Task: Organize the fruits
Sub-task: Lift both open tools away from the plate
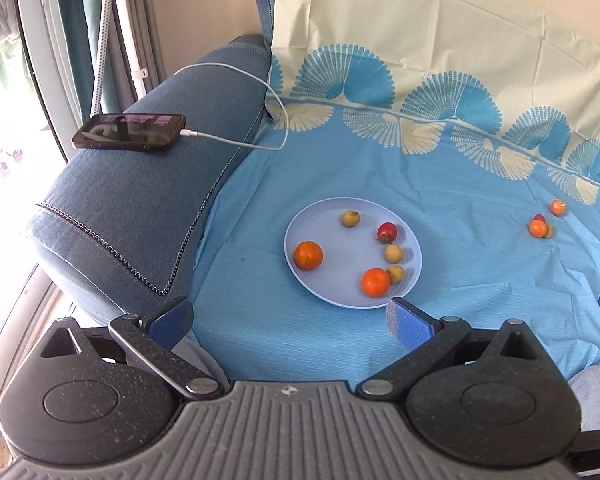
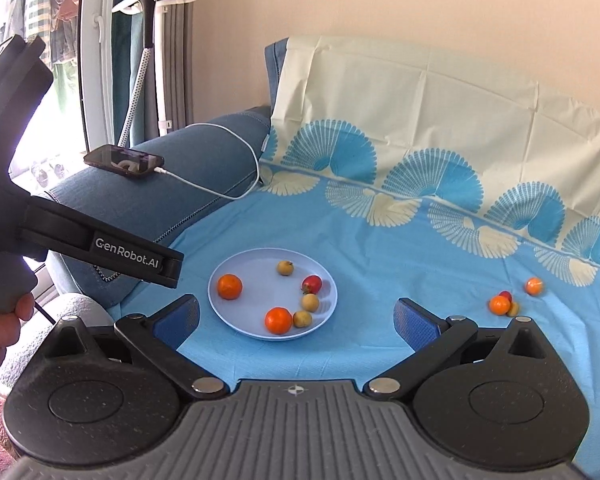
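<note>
Six fruits sat on my light blue plate (image 2: 236, 326): two oranges, three small yellow ones and one red one. The nearer orange (image 2: 278, 320) touched a yellow fruit (image 2: 302, 319) close to the plate's front rim. Four more fruits (image 2: 500, 305) lay loose on the blue sheet (image 2: 420, 280), well apart from the plate, off to its right. Three of those sat in a tight bunch and one orange one (image 2: 534, 286) lay a little behind them.

I held my right tool (image 2: 296, 320) wide open with nothing in it. My left tool (image 1: 288, 320) was wide open and empty too. Both hung above the sheet, near the plate's front edge.

I think the loose fruits could roll away, because they are round and the sheet is soft and wrinkled. If I grabbed one from the bunch, I could bump the other two. If I dropped a fruit onto the plate, it could knock the others off.

Open sheet lay between the plate and the loose fruits, so I had room to move there. On the left, the sofa arm (image 2: 172, 184) stood close to the plate, with a phone (image 2: 124, 161) and its white cable (image 2: 236, 192) on top.
</note>
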Motion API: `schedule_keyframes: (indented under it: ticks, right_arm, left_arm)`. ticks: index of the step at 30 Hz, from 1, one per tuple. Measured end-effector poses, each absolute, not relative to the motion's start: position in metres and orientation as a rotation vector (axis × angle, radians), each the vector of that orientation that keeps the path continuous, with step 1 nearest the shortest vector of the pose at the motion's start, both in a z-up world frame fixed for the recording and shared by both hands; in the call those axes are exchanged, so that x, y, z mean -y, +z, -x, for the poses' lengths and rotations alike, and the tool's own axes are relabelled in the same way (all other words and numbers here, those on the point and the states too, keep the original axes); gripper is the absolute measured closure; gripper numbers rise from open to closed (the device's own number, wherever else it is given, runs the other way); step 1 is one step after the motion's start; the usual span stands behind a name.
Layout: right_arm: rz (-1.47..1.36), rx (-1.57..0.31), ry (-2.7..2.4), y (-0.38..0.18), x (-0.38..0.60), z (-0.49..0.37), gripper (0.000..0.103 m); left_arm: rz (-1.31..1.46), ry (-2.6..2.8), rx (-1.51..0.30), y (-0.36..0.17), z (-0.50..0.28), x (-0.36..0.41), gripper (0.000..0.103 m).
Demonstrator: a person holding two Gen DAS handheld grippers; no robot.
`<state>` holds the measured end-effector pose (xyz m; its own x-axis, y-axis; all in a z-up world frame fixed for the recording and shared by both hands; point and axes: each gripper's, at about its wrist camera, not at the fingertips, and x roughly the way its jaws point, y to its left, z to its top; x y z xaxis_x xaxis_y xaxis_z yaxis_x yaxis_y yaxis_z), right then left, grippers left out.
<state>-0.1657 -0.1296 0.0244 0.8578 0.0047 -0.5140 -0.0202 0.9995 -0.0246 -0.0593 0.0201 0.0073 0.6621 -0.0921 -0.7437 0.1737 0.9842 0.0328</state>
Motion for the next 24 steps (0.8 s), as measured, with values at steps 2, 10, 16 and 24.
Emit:
schedule_keyframes:
  ticks: [2,10,16,24]
  right_arm:
    - [0.030,-0.531,0.012,0.026,0.130,0.170,0.001]
    - [0.017,-0.509,0.000,0.031,0.133,0.181,0.001]
    - [0.028,-0.500,0.007,0.032,0.131,0.183,0.001]
    - [0.034,-0.508,0.011,0.031,0.130,0.181,0.001]
  left_arm:
    - [-0.108,-0.150,-0.827,0.010,0.063,-0.020,0.000]
    - [-0.123,-0.157,-0.811,0.013,0.072,-0.021,0.000]
    - [-0.115,-0.155,-0.808,0.015,0.073,-0.024,0.000]
    - [-0.109,-0.154,-0.810,0.014,0.072,-0.026,0.000]
